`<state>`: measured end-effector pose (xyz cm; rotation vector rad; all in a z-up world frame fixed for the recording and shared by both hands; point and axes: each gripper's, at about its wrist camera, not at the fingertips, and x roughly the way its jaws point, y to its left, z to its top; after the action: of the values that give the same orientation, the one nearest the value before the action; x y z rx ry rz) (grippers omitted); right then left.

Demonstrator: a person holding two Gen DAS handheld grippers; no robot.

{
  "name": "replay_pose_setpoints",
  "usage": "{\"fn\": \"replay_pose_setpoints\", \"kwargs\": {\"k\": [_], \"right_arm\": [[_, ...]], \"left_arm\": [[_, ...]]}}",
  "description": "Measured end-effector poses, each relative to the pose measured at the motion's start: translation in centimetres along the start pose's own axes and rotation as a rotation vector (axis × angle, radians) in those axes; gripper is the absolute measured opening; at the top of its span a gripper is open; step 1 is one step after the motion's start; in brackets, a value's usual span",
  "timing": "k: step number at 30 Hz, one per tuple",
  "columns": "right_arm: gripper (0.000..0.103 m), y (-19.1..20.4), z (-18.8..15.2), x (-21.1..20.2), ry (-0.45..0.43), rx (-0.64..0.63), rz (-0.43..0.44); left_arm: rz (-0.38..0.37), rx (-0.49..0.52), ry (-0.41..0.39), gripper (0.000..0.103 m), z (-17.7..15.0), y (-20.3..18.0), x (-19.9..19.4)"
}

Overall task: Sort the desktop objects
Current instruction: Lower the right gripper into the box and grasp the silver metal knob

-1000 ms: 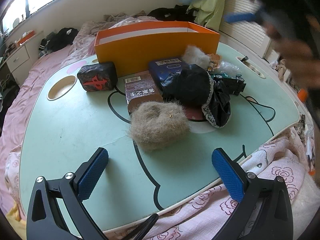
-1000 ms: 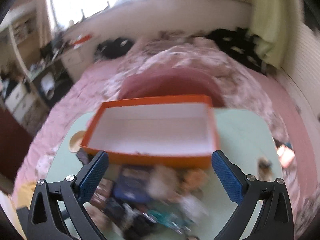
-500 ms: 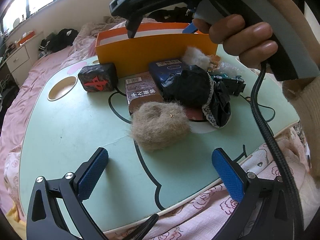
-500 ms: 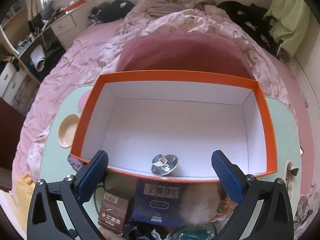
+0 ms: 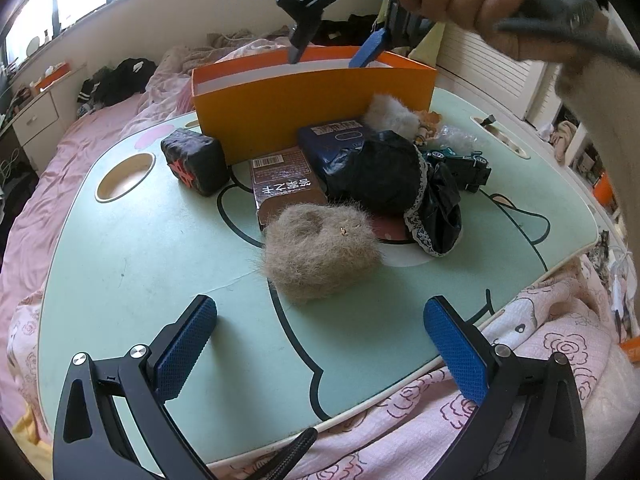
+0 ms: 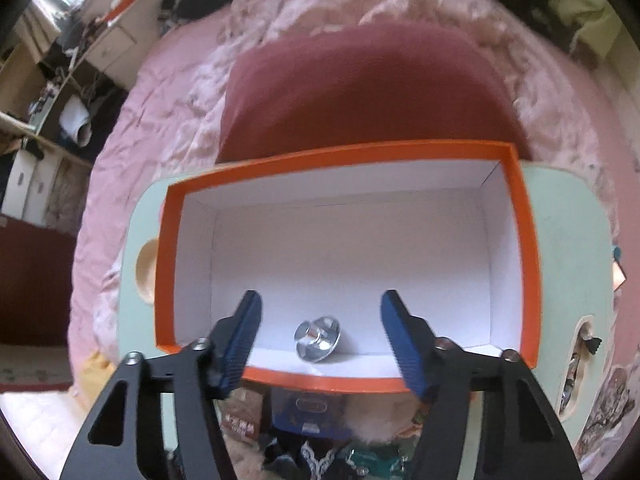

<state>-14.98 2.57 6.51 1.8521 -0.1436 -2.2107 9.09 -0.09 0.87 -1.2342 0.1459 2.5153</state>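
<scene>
Clutter is seen from the left wrist view, heaped mid-counter (image 5: 132, 248): a fur ball (image 5: 320, 252) nearest, a brown packet (image 5: 282, 184), a blue packet (image 5: 340, 140), black lace cloth (image 5: 400, 176), a toy car (image 5: 464, 164) and a black block (image 5: 196, 160), all outside the orange box (image 5: 312, 116) at the far side. The left tongs (image 5: 320, 344) are held spread and empty near the fur ball. The right tongs (image 5: 332, 50) hang over the box.

From the right wrist view, the right tongs (image 6: 320, 338) are parted and empty above a metal knob (image 6: 317, 338), the only item lying in the box (image 6: 524, 256). Sorting is judged barely begun.
</scene>
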Motion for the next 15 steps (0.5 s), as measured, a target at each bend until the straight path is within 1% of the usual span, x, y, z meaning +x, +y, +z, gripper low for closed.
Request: {"fn": "replay_pose_setpoints", "kwargs": {"k": [1, 3, 5, 8, 10, 11, 12, 15], "right_arm": [[0.057, 0.2, 0.0, 0.3, 0.029, -0.012, 0.006], [0.051, 0.5, -0.1, 1.0, 0.084, -0.032, 0.021], [0.049, 0.7, 0.0, 2.3, 0.139, -0.035, 0.026], [0.049, 0.3, -0.1, 4.8, 0.214, -0.022, 0.017], [0.045, 0.4, -0.4, 5.1, 0.218, -0.038, 0.019], [0.034, 0.2, -0.5, 5.0, 0.219, -0.032, 0.015], [0.03, -0.1, -0.5, 5.0, 0.228, -0.012, 0.021], [0.03, -1.1, -0.5, 4.6, 0.223, 0.02, 0.052]], "left_arm": [[0.0, 0.0, 0.0, 0.103, 0.0, 0.0, 0.0], [0.0, 0.0, 0.0, 0.103, 0.0, 0.0, 0.0], [0.001, -0.001, 0.0, 0.103, 0.0, 0.0, 0.0], [0.001, -0.001, 0.0, 0.103, 0.0, 0.0, 0.0], [0.001, -0.003, 0.001, 0.103, 0.0, 0.0, 0.0], [0.001, -0.005, -0.001, 0.103, 0.0, 0.0, -0.1], [0.002, -0.006, -0.001, 0.103, 0.1, 0.0, -0.1], [0.002, -0.006, -0.002, 0.103, 0.3, -0.2, -0.1]]}}
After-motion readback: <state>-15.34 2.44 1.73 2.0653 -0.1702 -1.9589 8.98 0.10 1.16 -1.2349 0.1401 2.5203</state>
